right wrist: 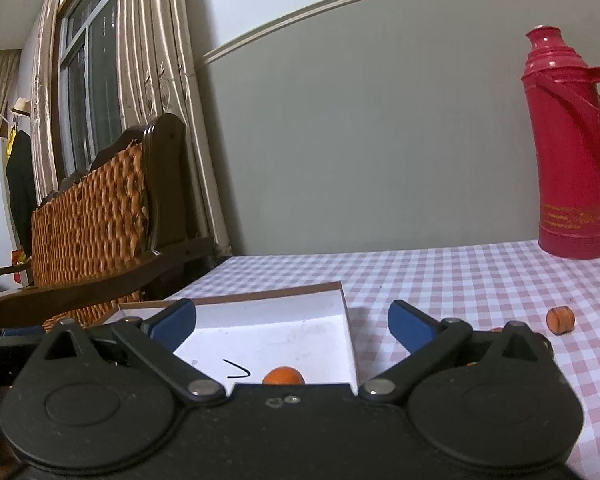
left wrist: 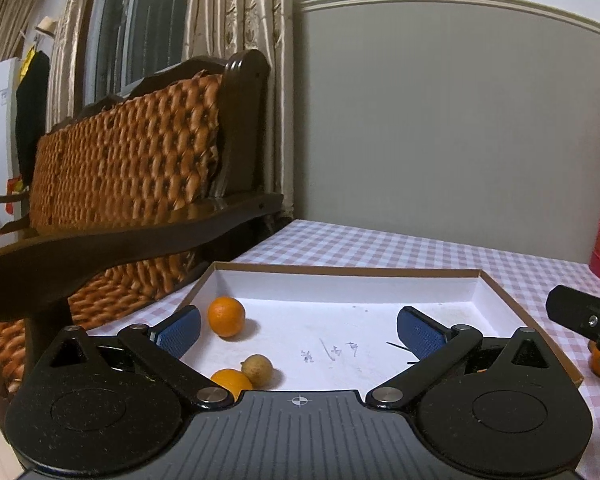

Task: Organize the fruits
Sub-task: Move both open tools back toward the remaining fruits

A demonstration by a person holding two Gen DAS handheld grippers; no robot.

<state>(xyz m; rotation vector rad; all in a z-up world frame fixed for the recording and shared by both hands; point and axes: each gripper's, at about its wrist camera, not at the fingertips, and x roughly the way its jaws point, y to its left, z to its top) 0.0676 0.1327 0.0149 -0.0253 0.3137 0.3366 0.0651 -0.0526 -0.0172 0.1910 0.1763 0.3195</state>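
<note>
Two oranges (left wrist: 226,316) and a small brown fruit (left wrist: 257,369) lie in the white box (left wrist: 340,292), toward seven o'clock. Left gripper (left wrist: 298,330) and right gripper (right wrist: 292,322) both gape wide, empty.

I'm seeing a matt white cardboard box lid (left wrist: 500,300), dimpled glossy oranges (left wrist: 226,316), a checked cloth tablecloth (right wrist: 460,280), and a glossy red plastic thermos (right wrist: 568,152).

Handwritten marks on the box floor (left wrist: 332,350) are unreadable.
</note>
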